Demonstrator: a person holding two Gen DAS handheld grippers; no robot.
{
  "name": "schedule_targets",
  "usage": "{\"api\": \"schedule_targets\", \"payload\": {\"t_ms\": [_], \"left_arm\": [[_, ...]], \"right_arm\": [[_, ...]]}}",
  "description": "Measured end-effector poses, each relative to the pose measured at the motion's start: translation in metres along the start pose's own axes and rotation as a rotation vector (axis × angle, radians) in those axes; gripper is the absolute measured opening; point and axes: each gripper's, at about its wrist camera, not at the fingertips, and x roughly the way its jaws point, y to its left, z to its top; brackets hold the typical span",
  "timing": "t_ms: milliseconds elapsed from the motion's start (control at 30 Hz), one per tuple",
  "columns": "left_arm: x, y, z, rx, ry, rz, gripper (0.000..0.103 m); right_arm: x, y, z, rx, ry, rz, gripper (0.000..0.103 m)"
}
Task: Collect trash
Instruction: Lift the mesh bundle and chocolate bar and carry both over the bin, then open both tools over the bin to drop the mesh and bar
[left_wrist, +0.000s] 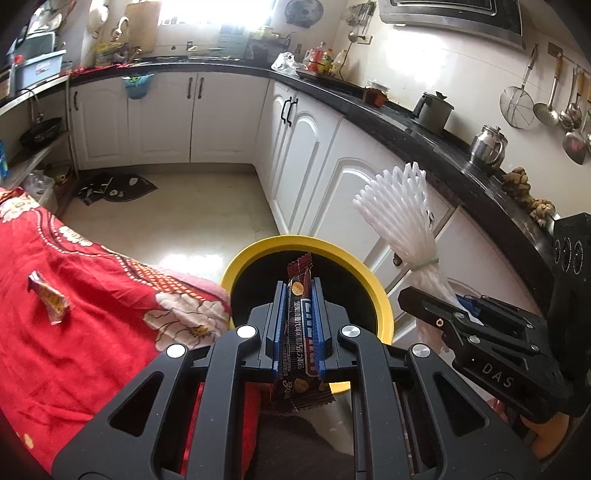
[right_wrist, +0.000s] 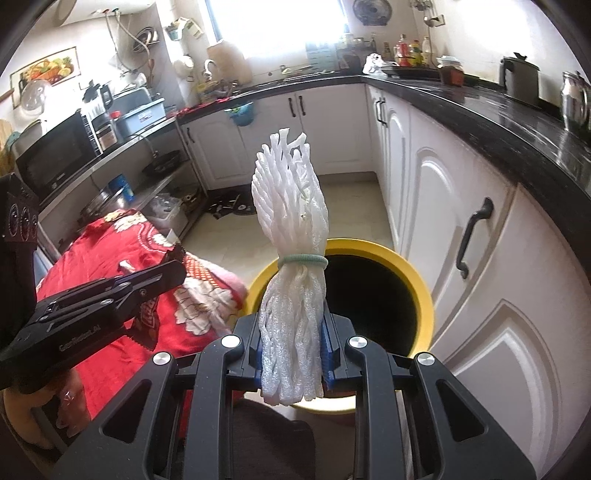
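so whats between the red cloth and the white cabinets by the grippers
The yellow bin stands between the red cloth and the white cabinets, clearest in the right wrist view.

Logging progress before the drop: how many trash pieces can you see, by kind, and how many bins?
Snack wrappers: 2 (brown wrapper in left jaws, small wrapper on the red cloth)
Foam nets: 1 (foam net in right jaws)
Bins: 1 (yellow bin)
Total: 4
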Motion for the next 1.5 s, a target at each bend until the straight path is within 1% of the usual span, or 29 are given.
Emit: {"api": "schedule_targets", "payload": {"t_ms": [267, 433, 767, 1000, 1500], "left_arm": [[0.018, -0.001, 0.0, -0.007, 0.024, -0.014, 0.008], [0.032, -0.003, -0.003, -0.005, 0.048, -0.021, 0.009], [0.065, 0.003, -0.006, -0.021, 0.115, -0.019, 0.009], [0.084, 0.004, -0.008, -0.026, 0.15, -0.011, 0.009], [0.103, 0.005, -0.004, -0.035, 0.174, -0.004, 0.01]], "right_arm": [[0.011, -0.019, -0.007, 0.031, 0.021, -0.045, 0.022], [0.023, -0.029, -0.012, 0.051, 0.049, -0.065, 0.022], [0.057, -0.045, -0.024, 0.083, 0.133, -0.07, 0.023], [0.072, -0.047, -0.032, 0.092, 0.183, -0.071, 0.023], [0.087, -0.049, -0.031, 0.1, 0.204, -0.078, 0.024]]}}
